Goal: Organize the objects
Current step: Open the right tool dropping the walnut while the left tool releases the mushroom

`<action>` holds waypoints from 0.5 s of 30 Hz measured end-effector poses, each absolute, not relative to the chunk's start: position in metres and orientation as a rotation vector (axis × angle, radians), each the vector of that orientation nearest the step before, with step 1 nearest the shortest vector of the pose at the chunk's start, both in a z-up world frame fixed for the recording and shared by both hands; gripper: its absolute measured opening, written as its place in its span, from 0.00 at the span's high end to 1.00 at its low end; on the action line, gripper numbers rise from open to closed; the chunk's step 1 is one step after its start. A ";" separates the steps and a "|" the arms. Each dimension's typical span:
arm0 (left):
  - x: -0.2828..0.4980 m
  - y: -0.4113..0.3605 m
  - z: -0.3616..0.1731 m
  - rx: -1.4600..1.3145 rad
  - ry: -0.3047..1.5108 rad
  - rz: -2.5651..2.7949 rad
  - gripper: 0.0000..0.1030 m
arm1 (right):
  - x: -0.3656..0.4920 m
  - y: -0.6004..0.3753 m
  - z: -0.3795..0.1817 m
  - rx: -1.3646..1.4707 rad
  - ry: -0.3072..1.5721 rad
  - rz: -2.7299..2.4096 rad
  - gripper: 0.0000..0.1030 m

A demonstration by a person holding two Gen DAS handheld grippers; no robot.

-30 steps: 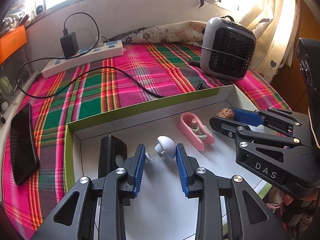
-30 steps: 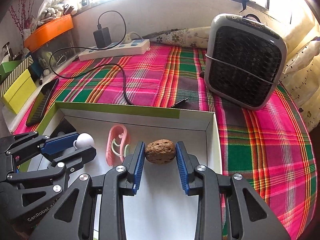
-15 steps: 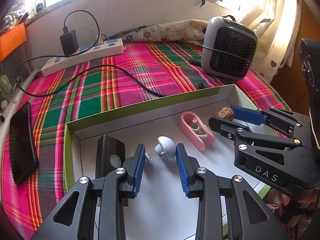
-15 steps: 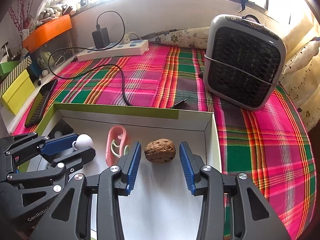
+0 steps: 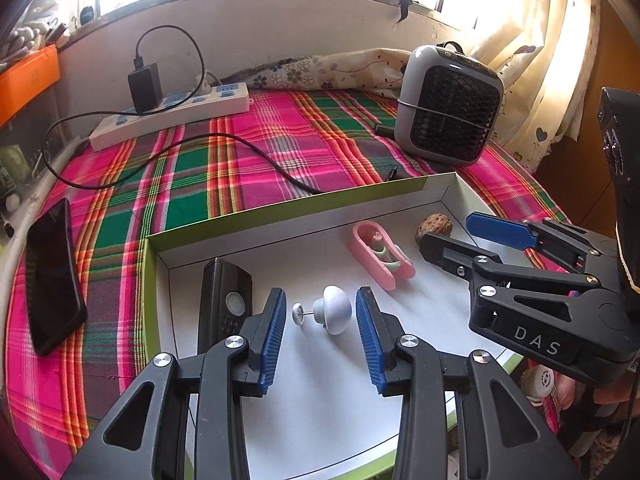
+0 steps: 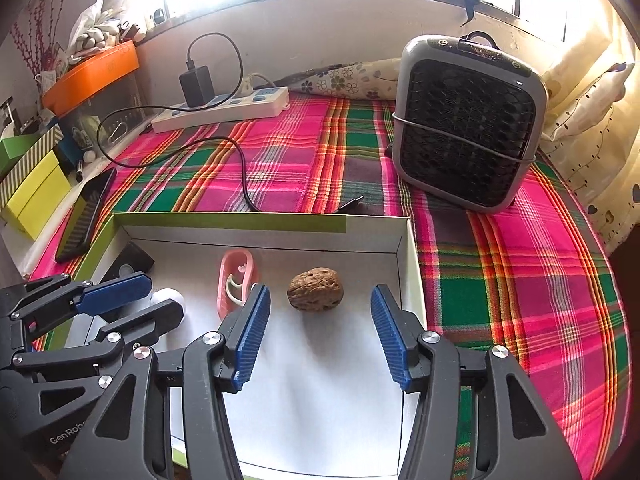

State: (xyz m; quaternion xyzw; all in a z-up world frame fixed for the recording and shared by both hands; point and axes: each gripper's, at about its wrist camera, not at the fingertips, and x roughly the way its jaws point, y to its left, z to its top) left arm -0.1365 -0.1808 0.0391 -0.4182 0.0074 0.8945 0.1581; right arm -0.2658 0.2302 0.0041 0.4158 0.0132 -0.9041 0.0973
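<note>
Walnut [image 6: 315, 289] lies free on the white floor of the box [image 6: 405, 264], low in the centre of the right view, between the spread pads of the right gripper [image 6: 320, 336], whose jaws have just been opening (a release, I judge). The left gripper [image 5: 321, 336] has also been opening around the white knob [image 5: 332, 310], not touching it. The box wall is near at the right; above is open room.
</note>
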 end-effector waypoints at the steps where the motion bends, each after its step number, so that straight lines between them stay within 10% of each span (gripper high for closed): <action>1: -0.134 -0.183 0.041 -1.190 0.018 2.560 0.67 | -0.264 0.230 0.005 1.227 0.034 -2.681 0.48; 6: -0.086 -0.309 0.056 -1.154 0.027 2.559 0.66 | -0.255 0.230 0.012 1.212 0.031 -2.689 0.48; 15: -0.128 -0.146 0.054 -1.134 0.037 2.571 0.66 | -0.236 0.229 0.022 1.182 0.026 -2.706 0.48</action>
